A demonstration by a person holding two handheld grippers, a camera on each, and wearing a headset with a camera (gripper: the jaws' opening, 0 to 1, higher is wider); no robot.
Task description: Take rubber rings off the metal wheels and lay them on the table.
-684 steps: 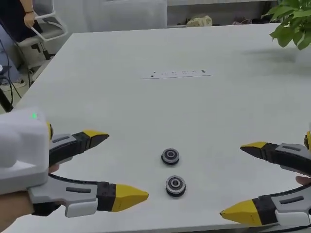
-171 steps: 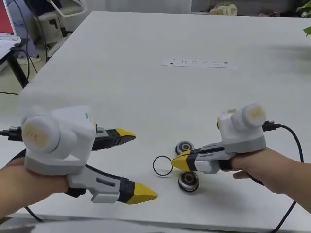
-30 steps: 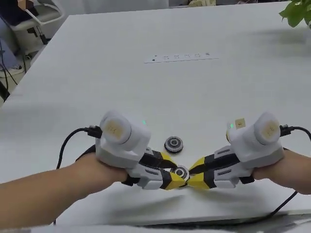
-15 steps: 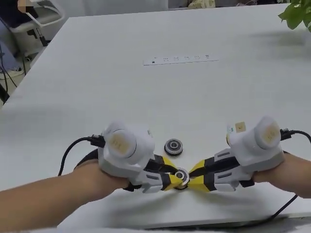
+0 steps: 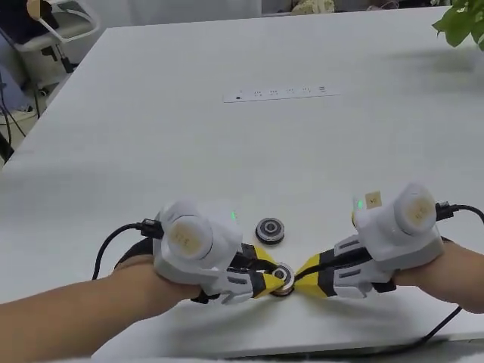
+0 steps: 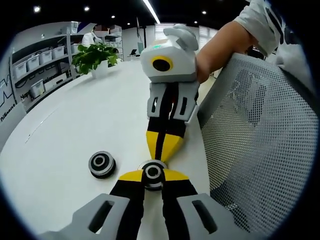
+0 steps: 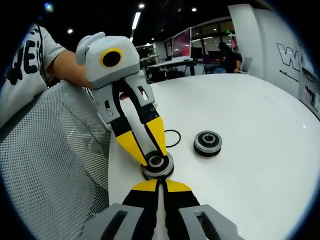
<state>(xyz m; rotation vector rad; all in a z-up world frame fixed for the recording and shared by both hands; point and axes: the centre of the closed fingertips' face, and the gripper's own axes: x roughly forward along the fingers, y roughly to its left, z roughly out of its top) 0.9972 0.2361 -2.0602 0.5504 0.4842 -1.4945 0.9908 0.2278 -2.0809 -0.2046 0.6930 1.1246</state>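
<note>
A small metal wheel point(image 5: 283, 275) with a black rubber ring on its rim sits near the table's front edge. My left gripper point(image 6: 152, 174) is shut on this wheel point(image 6: 152, 173), one yellow tip on each side. My right gripper point(image 7: 159, 184) comes from the opposite side, and its tips are shut together on the ring at the rim of the wheel point(image 7: 157, 164). A second wheel point(image 5: 270, 230) stands just behind, also seen as the wheel point(image 6: 102, 164) to the left. One loose rubber ring point(image 7: 171, 138) lies flat on the table beside the left gripper.
The white table point(image 5: 227, 151) stretches away with a white power strip point(image 5: 277, 94) at mid-depth and a green plant point(image 5: 460, 19) at the far right corner. A mesh chair back point(image 6: 260, 140) stands at the table's near edge. Cables trail from both grippers.
Both grippers stay closed at the same wheel. The left gripper has settled slightly lower and nearer the table's front edge; the wheels have not moved.
</note>
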